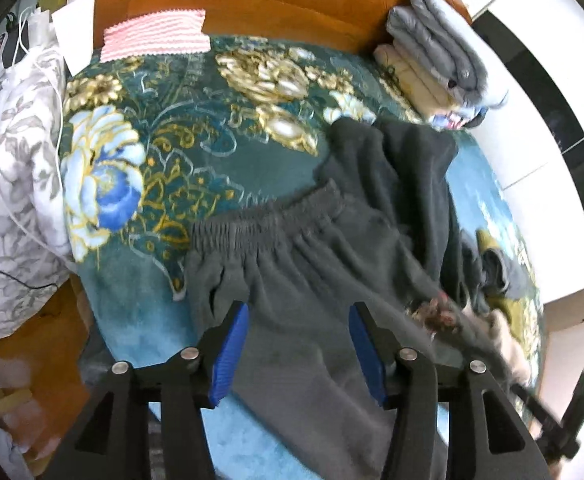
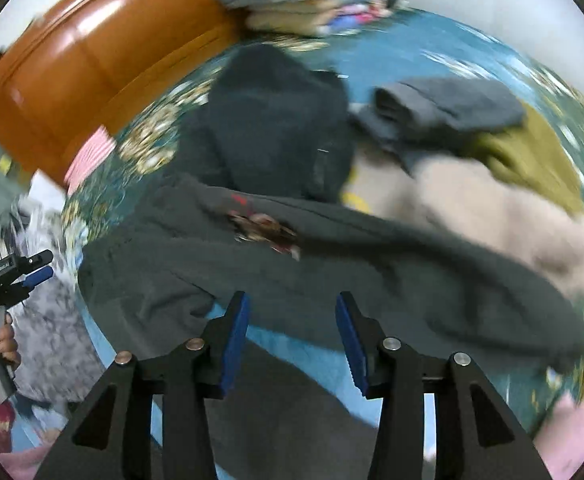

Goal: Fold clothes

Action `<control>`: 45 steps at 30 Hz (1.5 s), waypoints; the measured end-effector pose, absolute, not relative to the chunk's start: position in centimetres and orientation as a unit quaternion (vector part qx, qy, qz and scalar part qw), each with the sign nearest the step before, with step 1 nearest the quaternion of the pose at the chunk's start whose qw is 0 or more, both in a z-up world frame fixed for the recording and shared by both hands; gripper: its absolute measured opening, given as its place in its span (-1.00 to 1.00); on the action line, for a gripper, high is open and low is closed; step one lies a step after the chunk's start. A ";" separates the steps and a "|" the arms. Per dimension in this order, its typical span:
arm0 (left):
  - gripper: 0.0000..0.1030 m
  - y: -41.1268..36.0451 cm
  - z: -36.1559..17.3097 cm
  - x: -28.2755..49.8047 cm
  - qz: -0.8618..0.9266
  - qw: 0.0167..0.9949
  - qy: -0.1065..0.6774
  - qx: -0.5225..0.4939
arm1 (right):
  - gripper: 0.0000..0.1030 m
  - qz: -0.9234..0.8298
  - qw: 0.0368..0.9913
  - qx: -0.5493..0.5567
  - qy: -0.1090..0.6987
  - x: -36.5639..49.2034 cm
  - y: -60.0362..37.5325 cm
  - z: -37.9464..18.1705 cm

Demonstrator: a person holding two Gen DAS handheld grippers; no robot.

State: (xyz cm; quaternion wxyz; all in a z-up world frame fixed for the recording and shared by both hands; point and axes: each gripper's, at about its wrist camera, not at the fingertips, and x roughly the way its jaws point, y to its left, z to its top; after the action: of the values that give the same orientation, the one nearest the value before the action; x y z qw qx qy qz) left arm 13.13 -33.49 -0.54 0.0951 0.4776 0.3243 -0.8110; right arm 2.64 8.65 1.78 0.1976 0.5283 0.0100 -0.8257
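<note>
Dark grey sweatpants with an elastic waistband lie on the teal floral blanket; they also show in the right wrist view. A small embroidered patch marks them. My left gripper is open, just above the pants below the waistband. My right gripper is open over the pants' near edge. A black garment lies beyond the pants, also in the right wrist view. The left gripper shows at the left edge of the right wrist view.
A stack of folded clothes sits at the bed's far corner by the orange wooden headboard. A pink striped cloth and a grey floral pillow lie left. Unfolded beige, olive and grey garments lie right.
</note>
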 end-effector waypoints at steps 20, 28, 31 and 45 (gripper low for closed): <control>0.10 -32.8 -3.9 12.4 -0.786 0.078 0.347 0.505 | 0.30 -0.716 0.315 0.608 0.132 -12.3 -2.6 -8.1; 0.10 -32.5 -4.3 13.1 -0.783 0.075 0.346 0.512 | -0.38 -0.688 0.311 0.648 0.103 -12.9 -3.8 -10.0; 0.10 -32.5 -4.5 13.4 -0.779 0.081 0.351 0.513 | -0.78 -0.695 0.321 0.635 0.104 -11.3 -4.0 -8.6; 0.10 -32.2 -4.3 14.2 -0.765 0.052 0.438 0.469 | -0.85 -0.703 0.453 0.531 0.139 5.3 -3.9 -0.9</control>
State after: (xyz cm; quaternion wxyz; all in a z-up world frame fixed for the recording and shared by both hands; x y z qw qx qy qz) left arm 14.21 -32.22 -4.29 0.0516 0.4686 0.4379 -0.7655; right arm 5.30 -3.90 -0.93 0.4534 0.5307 0.1385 -0.7025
